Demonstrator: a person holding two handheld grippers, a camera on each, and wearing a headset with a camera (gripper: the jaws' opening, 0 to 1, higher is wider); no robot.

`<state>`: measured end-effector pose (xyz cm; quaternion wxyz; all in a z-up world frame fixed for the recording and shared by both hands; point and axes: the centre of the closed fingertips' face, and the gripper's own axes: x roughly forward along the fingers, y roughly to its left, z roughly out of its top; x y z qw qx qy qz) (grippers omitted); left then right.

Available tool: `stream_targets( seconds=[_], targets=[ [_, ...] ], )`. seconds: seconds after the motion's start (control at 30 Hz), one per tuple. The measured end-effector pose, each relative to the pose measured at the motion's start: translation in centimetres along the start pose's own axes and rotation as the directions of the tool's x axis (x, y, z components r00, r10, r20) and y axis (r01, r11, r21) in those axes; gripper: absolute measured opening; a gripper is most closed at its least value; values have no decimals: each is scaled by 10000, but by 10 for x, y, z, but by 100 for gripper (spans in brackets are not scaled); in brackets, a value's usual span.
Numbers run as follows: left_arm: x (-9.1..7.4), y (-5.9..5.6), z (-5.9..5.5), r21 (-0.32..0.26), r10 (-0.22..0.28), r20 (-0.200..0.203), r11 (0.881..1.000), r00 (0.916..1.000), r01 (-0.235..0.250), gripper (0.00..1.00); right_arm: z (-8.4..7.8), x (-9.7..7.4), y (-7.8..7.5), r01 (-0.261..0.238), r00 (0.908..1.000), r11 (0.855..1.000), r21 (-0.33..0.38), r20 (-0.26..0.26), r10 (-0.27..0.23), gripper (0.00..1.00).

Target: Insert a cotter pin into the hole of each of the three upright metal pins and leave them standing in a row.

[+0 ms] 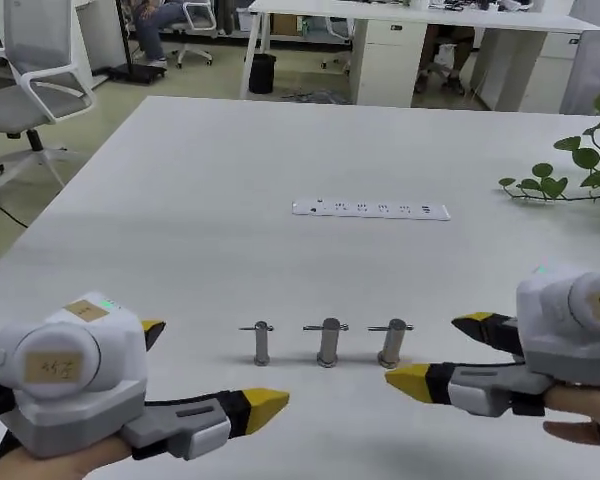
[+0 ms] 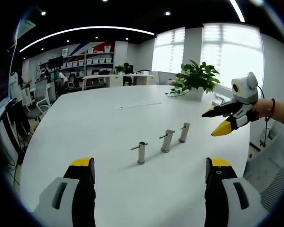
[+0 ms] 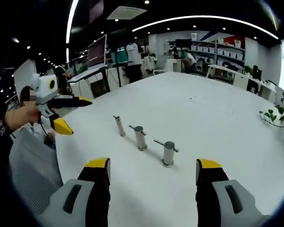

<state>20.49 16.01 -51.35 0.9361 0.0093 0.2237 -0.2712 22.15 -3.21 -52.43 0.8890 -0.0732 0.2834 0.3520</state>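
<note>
White table [image 1: 230, 200], upright pins [image 1: 328, 343], office chairs [image 1: 40, 55]

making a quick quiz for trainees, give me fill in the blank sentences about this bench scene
1. ___ metal pins stand upright in a row on the table.
2. The left tool and right tool both have their jaws ___, holding nothing.
3. Beyond the row, a white ___ lies flat on the table.
Missing words: three; open; power strip.
</note>
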Motion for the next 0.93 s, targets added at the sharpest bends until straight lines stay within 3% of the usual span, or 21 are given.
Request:
stream_targets(
  seconds=[0.1,0.33,0.43,0.93],
  targets=[
    [-1,2,-2,-86,133,-51,9999,9999,-134,96,-3,-1,5,48,9997,9984,560,255,-62,77],
    [2,1,0,22,144,-106,9999,9998,-143,96,-9,-3,6,294,9990,9954,907,299,-322,81],
    [2,-1,5,110,122,-13,9999,9999,-122,95,0,-7,9,252,9958,9902,1371,837,-370,84],
    [-1,-5,11,196,154,86,9997,9998,-156,95,1,-11,21,318,9941,9914,1273,986,-445,87]
  ],
)
